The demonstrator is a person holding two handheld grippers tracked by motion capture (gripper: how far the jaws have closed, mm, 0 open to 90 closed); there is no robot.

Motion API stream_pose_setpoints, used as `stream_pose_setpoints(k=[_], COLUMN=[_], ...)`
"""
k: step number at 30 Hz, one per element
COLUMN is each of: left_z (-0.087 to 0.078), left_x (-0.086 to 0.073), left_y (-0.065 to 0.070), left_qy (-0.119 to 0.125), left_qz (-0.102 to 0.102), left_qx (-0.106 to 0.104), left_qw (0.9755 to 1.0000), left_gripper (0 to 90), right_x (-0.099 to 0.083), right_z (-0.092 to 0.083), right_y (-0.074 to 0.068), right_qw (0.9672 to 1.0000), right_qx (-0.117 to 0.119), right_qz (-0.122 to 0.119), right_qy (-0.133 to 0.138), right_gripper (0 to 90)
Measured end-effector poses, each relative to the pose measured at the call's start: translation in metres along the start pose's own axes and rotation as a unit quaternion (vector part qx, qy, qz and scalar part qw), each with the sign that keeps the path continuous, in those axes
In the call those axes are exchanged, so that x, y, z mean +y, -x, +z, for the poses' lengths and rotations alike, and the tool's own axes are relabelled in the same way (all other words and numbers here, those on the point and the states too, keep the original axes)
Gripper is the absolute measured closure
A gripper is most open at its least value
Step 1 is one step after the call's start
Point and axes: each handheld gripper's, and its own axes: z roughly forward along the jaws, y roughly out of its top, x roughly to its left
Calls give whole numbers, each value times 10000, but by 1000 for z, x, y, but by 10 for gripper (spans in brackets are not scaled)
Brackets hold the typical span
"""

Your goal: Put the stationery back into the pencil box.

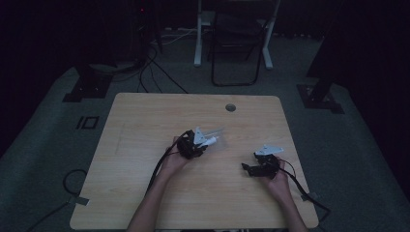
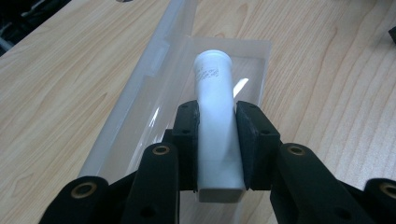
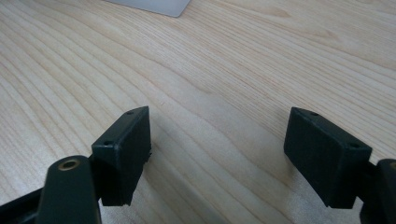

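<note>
Two black pads point(image 2: 187, 135) pinching a white tube point(image 2: 215, 121) at the bottom middle of the left gripper view. Left gripper point(image 2: 215, 140) squeezing that tube from both sides, near its flat crimped end. Tiny dark writing showing on the tube near its round far end, too small and blurred to read. No brand readable anywhere.

Looking smooth, white and plain, round at the far end and pressed flat at the near end. Running long-ways from the bottom middle of the frame up toward the top middle, with the round end pointing away from the camera and leaning a little to the left. Lying over a clear plastic box point(image 2: 154, 88), see-through and long, stretching from lower left to upper middle of the frame. Hard to tell whether the tube is touching the box or floating just above it.

Sitting on a light wooden table point(image 2: 56, 93) with wavy grain lines.

Showing small in the high view, near the middle of the frame: left gripper point(image 1: 205, 141) with the white tube point(image 1: 210, 142) sticking out to the right, and the clear plastic box point(image 1: 215, 131) beside it.

Spreading wide apart in the right gripper view, right gripper point(image 3: 217, 149) holding nothing, with bare table point(image 3: 219, 74) between its jaws. Resting at the lower right of the high view, right gripper point(image 1: 247, 168) in the person's hand, well apart from the tube.
</note>
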Motion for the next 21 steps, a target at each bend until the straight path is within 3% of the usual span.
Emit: stream_pose_setpoints(k=[21], left_z=[15], left_x=[-5], left_y=[0], left_qy=[-277], left_qz=[77], left_qx=[-23], left_qw=[9996], left_gripper=[708], right_x=[0], right_z=[0], right_y=[0], right_qw=[10000], right_qx=[2], right_qz=[-1], right_qy=[0], right_gripper=[230])
